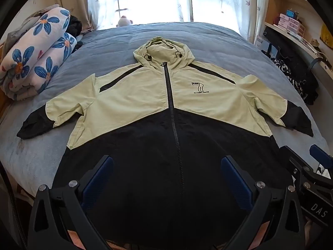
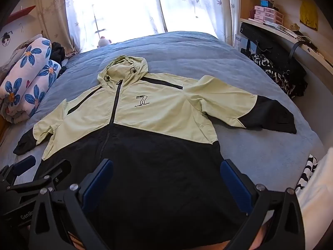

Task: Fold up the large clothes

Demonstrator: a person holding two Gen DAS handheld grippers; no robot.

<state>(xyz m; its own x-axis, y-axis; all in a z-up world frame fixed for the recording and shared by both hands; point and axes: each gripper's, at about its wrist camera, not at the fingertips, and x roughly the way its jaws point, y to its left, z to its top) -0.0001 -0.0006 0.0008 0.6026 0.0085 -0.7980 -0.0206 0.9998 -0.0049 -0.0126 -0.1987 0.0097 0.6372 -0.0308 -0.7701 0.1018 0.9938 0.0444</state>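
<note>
A hooded zip jacket (image 1: 145, 100), pale green above and black below, lies flat and face up on the blue bed (image 1: 124, 39), sleeves spread to both sides. It also shows in the right wrist view (image 2: 162, 112). My left gripper (image 1: 166, 166) is open and empty, its jaws wide apart above the black hem left of the zip's lower end. My right gripper (image 2: 166, 168) is open and empty above the hem's right half. The right gripper also shows at the right edge of the left wrist view (image 1: 312, 166); the left one shows at the lower left of the right wrist view (image 2: 41, 170).
A rolled blue-flowered quilt (image 1: 35, 62) lies on the bed's left side. A plush toy (image 1: 124, 20) sits at the bed's far end by the curtained window. A desk with shelves and dark clothes (image 1: 295, 68) stands along the right.
</note>
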